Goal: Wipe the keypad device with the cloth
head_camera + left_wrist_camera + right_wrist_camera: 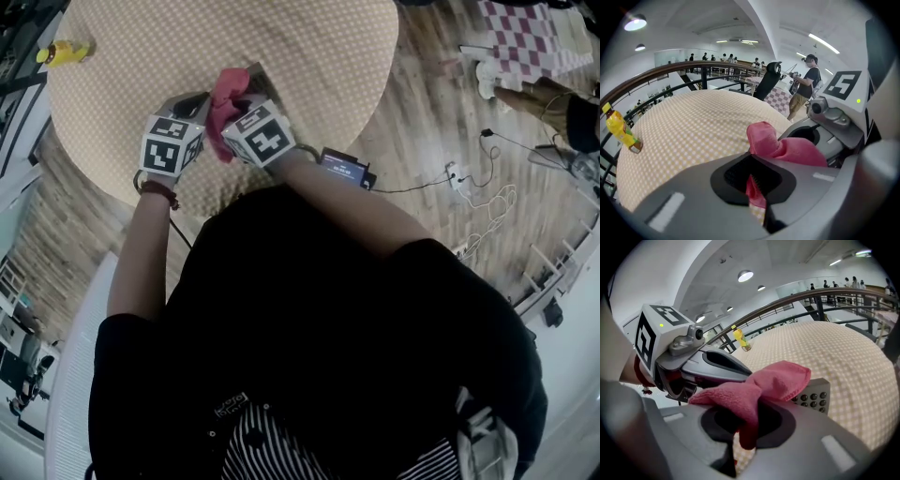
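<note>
Both pairs of jaws on pink cloth (778,378), beside keypad device (813,399)

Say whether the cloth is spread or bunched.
Bunched: the pink cloth is crumpled into folds, pinched by the left gripper and right gripper.

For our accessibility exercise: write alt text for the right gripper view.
A pink cloth is pinched in the right tongs, partly hiding a grey keypad device over a checked table. A yellow bottle stands far behind.
</note>
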`<state>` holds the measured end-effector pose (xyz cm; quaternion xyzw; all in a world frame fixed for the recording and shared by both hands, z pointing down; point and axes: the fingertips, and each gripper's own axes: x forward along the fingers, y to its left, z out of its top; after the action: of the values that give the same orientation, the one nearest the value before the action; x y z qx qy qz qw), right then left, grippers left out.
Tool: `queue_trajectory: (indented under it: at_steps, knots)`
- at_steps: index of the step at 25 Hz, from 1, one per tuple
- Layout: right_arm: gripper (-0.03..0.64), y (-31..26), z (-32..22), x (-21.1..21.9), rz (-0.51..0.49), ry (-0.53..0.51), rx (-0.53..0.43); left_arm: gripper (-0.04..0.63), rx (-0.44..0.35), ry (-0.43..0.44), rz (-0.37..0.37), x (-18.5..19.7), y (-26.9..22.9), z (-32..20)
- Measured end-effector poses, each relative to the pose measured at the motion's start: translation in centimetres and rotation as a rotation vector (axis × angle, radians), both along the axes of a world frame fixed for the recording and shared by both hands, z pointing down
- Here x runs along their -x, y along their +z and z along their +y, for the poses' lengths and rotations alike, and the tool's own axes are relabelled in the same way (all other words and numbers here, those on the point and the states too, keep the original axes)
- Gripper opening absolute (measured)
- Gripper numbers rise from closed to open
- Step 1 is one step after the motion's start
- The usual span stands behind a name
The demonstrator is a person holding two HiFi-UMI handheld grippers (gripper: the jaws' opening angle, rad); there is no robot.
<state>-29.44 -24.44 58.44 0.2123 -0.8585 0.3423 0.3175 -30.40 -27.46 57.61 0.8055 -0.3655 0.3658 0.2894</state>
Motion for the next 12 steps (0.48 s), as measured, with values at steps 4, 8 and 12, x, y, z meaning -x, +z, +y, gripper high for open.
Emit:
queue_trajectory:
  at_steps: [4,8,12]
  knots:
    - [0.067,0.3,-0.3,0.0,0.001,-0.003,-0.011,0.002,-0.006,-0.003,-0.007,0.1,0.1,-0.3]
    - [0.067,1.0,-0.2,-0.4,0.005,-0.003,-0.010,0.002,-0.004,-0.002,-0.013,-0.2,0.3,-0.2]
    - [0.067,1.3,-0.1,-0.3,0.000,0.004,-0.004,0.002,-0.004,0.006,-0.024,-0.2,0.4,-0.2]
